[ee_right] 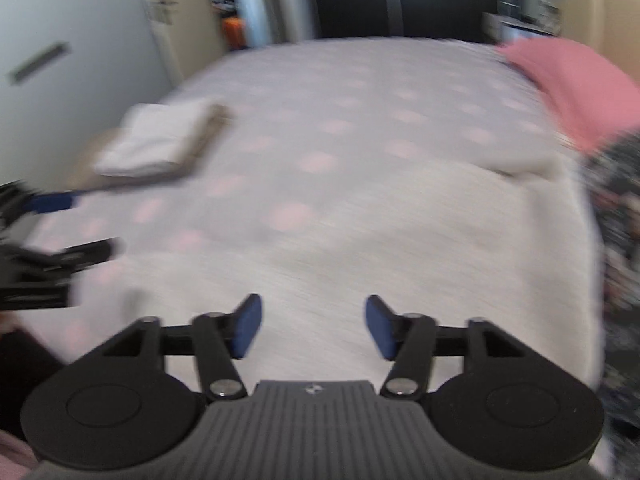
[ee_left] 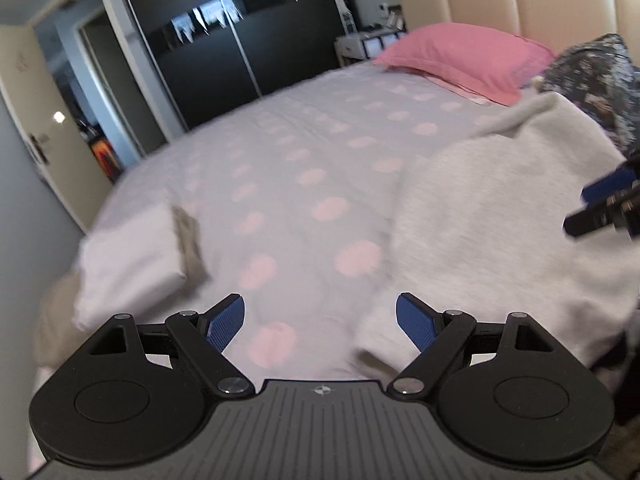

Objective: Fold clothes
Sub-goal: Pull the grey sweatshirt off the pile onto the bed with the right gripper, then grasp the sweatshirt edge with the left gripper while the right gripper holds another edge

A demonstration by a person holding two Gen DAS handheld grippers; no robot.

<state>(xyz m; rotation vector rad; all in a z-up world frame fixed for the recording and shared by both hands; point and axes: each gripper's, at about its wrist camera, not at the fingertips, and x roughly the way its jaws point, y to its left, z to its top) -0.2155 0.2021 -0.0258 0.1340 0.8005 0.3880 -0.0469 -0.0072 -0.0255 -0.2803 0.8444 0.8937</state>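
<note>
Lying spread on the bed [ee_left: 280, 152], a pale grey garment [ee_left: 500, 208] covers the side of the spotted sheet nearest the pink pillow [ee_left: 464, 60], with a dark patterned cloth [ee_left: 600, 80] bunched just beyond it, next to that pillow. The left gripper [ee_left: 320, 326] hangs over the bare sheet just beside the garment's near edge, its jaws spread wide with nothing between the blue pads [ee_left: 224, 324]. The right gripper [ee_right: 312, 326] hangs over the garment itself, jaws also spread apart and empty; whether its pads [ee_right: 248, 326] touch the fabric cannot be told, as this view is blurred. Across the bed from the garment, away from the pillow, a folded white piece [ee_left: 132, 256] sits on top of a tan one [ee_left: 192, 240], near the bed's edge. In the left wrist view the tips of the right gripper poke in over the garment's far side; in the right wrist view the left gripper shows near the folded stack. A dark wardrobe [ee_left: 240, 40] stands beyond the bed.
</note>
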